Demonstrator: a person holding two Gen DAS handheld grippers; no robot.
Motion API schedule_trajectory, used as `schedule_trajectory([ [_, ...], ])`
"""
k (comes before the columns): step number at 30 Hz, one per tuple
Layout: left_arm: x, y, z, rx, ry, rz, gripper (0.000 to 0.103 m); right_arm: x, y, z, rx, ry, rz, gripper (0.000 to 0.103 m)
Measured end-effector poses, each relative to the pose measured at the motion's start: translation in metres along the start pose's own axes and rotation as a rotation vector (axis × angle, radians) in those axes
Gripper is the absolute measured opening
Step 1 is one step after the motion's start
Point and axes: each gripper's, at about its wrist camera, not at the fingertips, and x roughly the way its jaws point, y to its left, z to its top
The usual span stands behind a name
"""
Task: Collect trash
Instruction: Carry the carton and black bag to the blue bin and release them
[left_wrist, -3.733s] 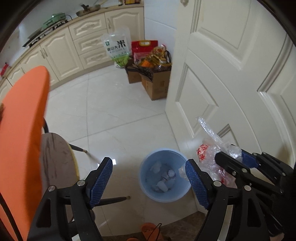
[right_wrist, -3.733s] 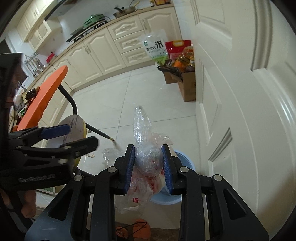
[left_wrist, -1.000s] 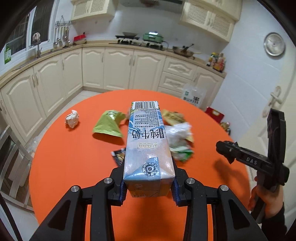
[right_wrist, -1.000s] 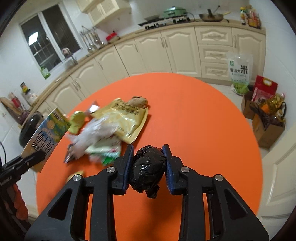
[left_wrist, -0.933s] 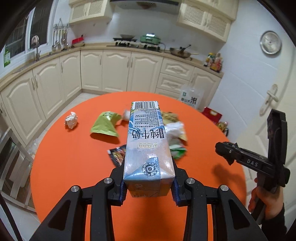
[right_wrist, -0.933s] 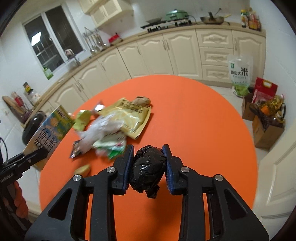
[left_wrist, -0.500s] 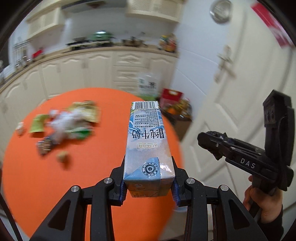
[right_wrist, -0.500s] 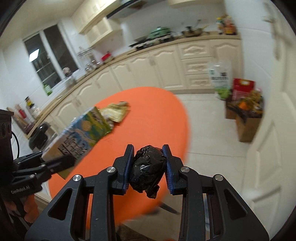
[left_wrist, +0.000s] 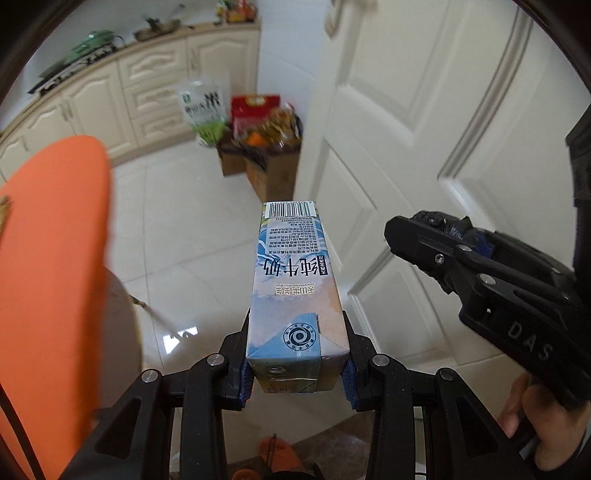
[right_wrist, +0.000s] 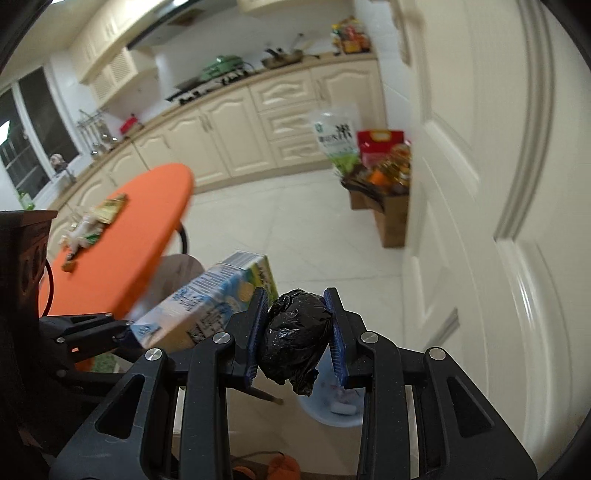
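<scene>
Transport step of trash collection, both loads carried clear of the orange surface and toward the bin.

Left wrist view, left to right: orange surface at 9 o'clock, blurred; milk carton at centre, pinched at its base by the left hand-held gripper, long axis running out toward 12 o'clock over white floor tiles; boxes of groceries at 12 o'clock against the cabinets; white door from 1 to 3 o'clock; right hand-held gripper at 3 o'clock, seen side-on, a scrap of black film showing at its tip. Bin not visible in this view.

Right wrist view, left to right: orange surface at 9 to 10 o'clock with leftover wrappers lying on it; milk carton at 8 o'clock, tilted, just beside the right fingers; black bag bundle at centre, squeezed between the blue pads of the right hand-held gripper; blue bin at 6 o'clock, directly below and beyond the bundle, mostly hidden by it.

Next move, as judged: bring each load over the bin mouth, then spread the jaws in turn. Carton long and rigid, so likely best dropped end-first.
</scene>
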Motion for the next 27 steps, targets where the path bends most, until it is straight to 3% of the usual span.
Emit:
schedule_trajectory([
  [10, 0.086, -0.025, 0.060, 0.051, 0.117, 0.004, 0.037, 0.044, -0.041, -0.012, 0.056, 0.059, 0.007, 0.029],
  [13, 0.114, -0.031, 0.075, 0.059, 0.141, 0.026, 0.061, 0.053, -0.046, -0.016, 0.064, 0.073, 0.006, 0.029],
  [15, 0.126, -0.036, 0.085, 0.058, 0.136, 0.036, 0.065, 0.060, -0.048, -0.018, 0.070, 0.082, 0.009, 0.030],
  [17, 0.131, -0.036, 0.087, 0.052, 0.145, 0.054, 0.065, 0.063, -0.050, -0.019, 0.072, 0.087, 0.011, 0.030],
  [21, 0.125, -0.027, 0.090, 0.011, 0.141, 0.170, 0.065, 0.071, -0.051, -0.020, 0.074, 0.096, 0.013, 0.030],
  [26, 0.105, -0.030, 0.083, 0.002, 0.101, 0.205, 0.066, 0.083, -0.043, -0.017, 0.069, 0.092, 0.004, 0.032],
  [27, 0.101, -0.030, 0.080, 0.006, 0.099, 0.203, 0.066, 0.084, -0.042, -0.015, 0.069, 0.090, -0.004, 0.039],
])
